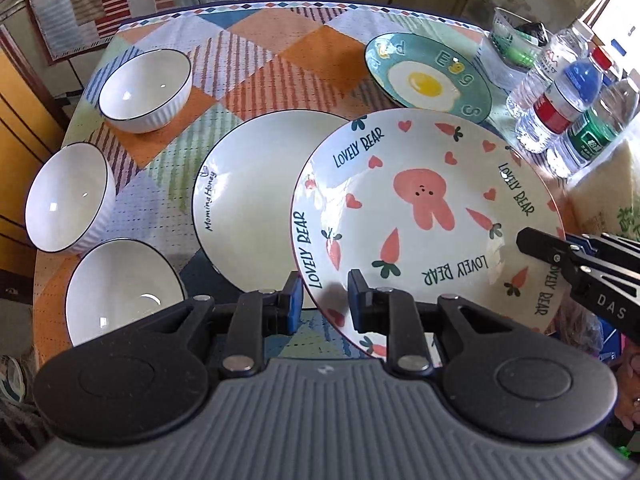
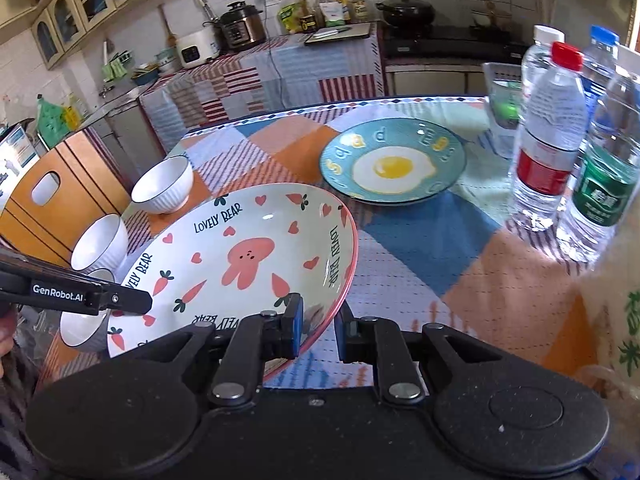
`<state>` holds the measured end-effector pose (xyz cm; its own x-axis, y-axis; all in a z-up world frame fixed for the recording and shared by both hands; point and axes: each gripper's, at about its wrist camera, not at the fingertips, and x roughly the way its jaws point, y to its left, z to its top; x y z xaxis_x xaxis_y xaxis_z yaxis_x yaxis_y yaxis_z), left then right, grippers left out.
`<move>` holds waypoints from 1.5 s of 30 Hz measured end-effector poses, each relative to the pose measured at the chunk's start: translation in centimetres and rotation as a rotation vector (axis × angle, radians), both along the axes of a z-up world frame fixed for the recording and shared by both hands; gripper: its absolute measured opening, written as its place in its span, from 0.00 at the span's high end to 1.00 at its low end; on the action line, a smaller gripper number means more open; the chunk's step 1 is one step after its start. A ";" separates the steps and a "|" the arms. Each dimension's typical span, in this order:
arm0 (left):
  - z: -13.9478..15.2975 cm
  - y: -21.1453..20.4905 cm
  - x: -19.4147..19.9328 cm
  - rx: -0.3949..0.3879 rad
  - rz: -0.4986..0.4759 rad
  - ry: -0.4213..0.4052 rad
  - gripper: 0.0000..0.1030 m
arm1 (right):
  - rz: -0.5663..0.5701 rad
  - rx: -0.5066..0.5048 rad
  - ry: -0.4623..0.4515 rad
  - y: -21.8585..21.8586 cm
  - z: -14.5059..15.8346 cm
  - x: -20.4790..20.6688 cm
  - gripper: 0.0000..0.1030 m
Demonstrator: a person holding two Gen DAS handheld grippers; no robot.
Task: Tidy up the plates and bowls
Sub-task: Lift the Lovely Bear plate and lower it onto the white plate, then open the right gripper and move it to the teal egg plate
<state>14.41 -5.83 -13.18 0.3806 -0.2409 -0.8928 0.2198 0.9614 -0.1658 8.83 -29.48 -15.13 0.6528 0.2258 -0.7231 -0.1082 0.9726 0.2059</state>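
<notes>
The left claw has its two fingers spread on either side of the near rim of the bunny plate, the rim running through the gap, though whether the pads actually press it cannot be told. The right claw straddles the same plate's opposite rim in the same way, one finger over the inside, one outside, the plate tilted and raised off the worktop. Beneath the bunny plate's left edge lies a plain white plate, flat on the patchwork cloth. Farther back sits a blue egg plate, well apart. Three white bowls stand along the worktop's left side, two of them close together at the front. Water bottles and a clear cup stand at the right edge. Behind are a cloth-covered counter with cookers and oil bottles, and a stove with a black pot.
</notes>
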 end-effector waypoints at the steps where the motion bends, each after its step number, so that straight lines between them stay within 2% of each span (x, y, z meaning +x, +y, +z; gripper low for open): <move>1: 0.0 0.5 0.0 -0.002 0.012 0.001 0.79 | 0.008 -0.002 -0.001 0.4 0.0 0.2 0.80; 8: -1.0 3.0 0.8 0.007 0.096 0.028 0.79 | 0.076 -0.019 0.010 3.3 -0.4 1.8 0.80; 14: -1.8 4.0 0.9 0.055 0.137 0.020 0.79 | 0.118 -0.015 0.031 5.1 -1.2 3.2 0.80; 17: -2.4 4.6 1.3 0.045 0.157 0.041 0.79 | 0.132 -0.017 0.037 5.6 -1.6 3.7 0.80; 32: -5.2 5.2 3.1 0.059 0.182 0.131 0.79 | 0.159 -0.068 0.078 7.3 -3.8 6.1 0.80; 41: -5.2 4.6 3.4 0.090 0.174 0.109 0.78 | 0.128 -0.133 0.096 8.2 -3.6 6.0 0.78; 45: -5.4 4.8 3.7 0.082 0.184 0.121 0.78 | 0.119 -0.190 0.098 9.1 -3.6 6.0 0.73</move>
<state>18.11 -1.02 -18.57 0.2999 -0.1027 -0.9484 0.0232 0.9947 -0.1003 14.86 -20.35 -18.75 0.5545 0.1507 -0.8184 -0.2134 0.9763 0.0352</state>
